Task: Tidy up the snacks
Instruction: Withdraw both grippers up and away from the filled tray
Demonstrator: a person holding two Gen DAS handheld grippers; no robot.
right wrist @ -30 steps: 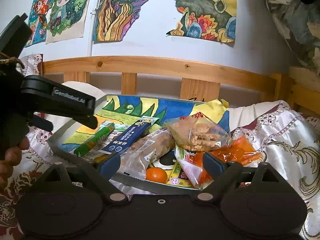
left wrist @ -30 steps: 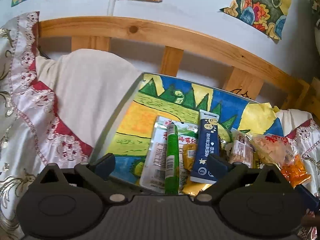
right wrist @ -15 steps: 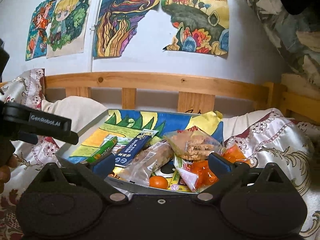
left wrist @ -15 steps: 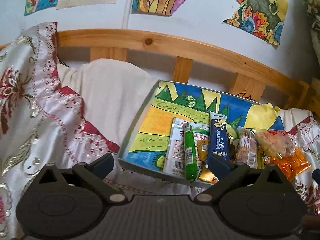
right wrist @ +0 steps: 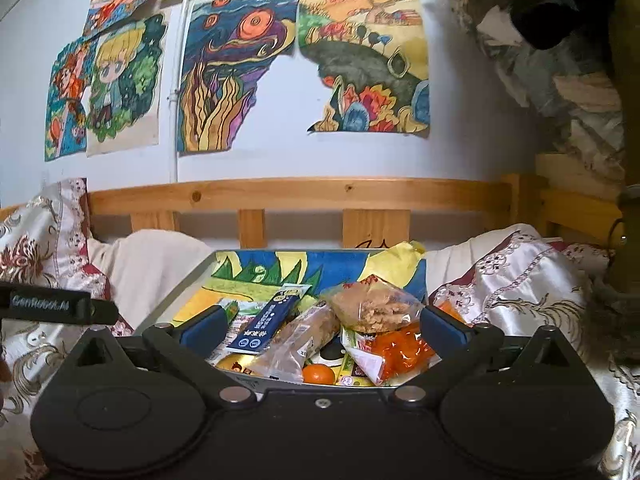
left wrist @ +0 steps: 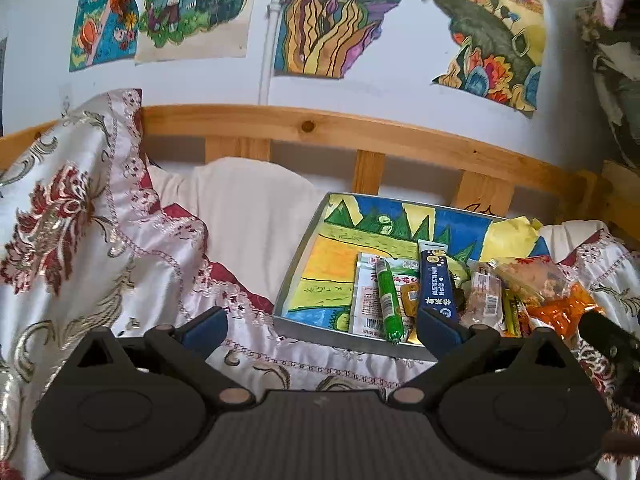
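Observation:
A grey tray point(left wrist: 298, 256) lined with a coloured drawing lies on the bed, with snacks heaped at its right end. They include a green sausage stick point(left wrist: 389, 300), a dark blue packet point(left wrist: 436, 280), a clear cracker bag point(right wrist: 372, 308), an orange bag point(right wrist: 404, 350) and a mandarin point(right wrist: 318, 374). My left gripper point(left wrist: 322, 330) stands open and empty, short of the tray's near left corner. My right gripper point(right wrist: 323, 330) faces the snack heap from the near rim. Its jaws are opening and hold nothing.
A wooden bed rail point(right wrist: 304, 194) runs behind the tray below a wall with drawings. A white pillow point(left wrist: 248, 208) lies left of the tray. Embroidered satin cloth point(left wrist: 80, 240) covers the bed on both sides. The left gripper's body point(right wrist: 52, 304) shows at the right wrist view's left edge.
Both grippers have drawn back and up from the tray, so more wall and bedding show. The left one shifted left of the tray. The right jaws widened a little.

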